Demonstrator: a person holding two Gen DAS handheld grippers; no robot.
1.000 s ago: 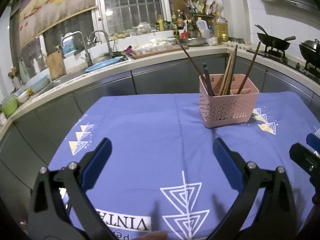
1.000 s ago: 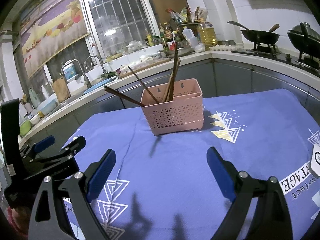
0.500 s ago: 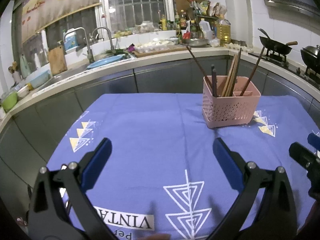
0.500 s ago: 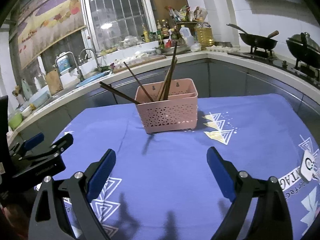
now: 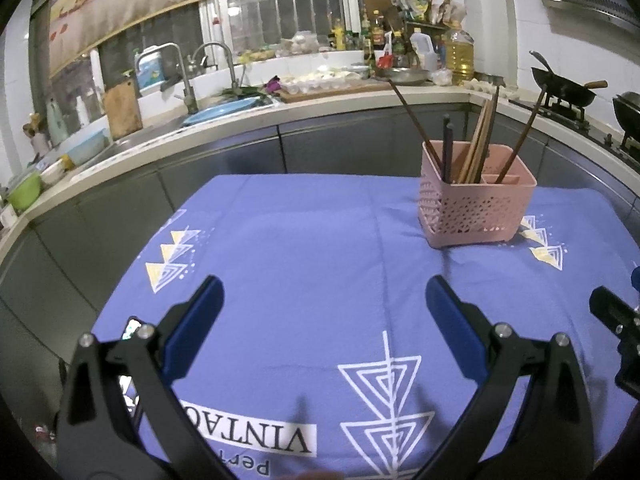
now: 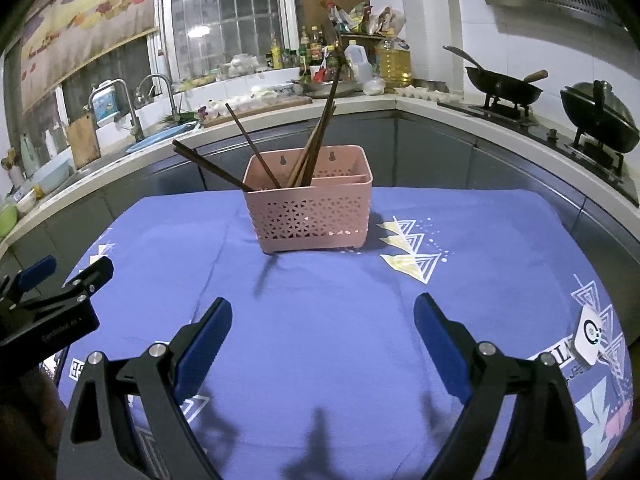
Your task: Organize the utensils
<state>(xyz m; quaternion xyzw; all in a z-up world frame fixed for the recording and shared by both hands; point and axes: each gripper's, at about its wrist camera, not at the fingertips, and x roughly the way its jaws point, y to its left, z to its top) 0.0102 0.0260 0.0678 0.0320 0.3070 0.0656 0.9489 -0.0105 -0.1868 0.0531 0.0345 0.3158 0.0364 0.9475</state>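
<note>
Left wrist camera is looking forward over the blue tablecloth [image 5: 304, 248], low above it, with the pink utensil basket [image 5: 474, 212] sitting ahead to the right. Right wrist camera is facing the same basket [image 6: 310, 210] almost centred, somewhat nearer. Both are sharing basket, cloth and kitchen counter [image 5: 240, 120].

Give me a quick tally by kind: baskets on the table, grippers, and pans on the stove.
Pink basket: 1
Grippers: 2, left gripper and right gripper
Pans on the stove: 2, open wok and lidded pot
Total: 5
</note>
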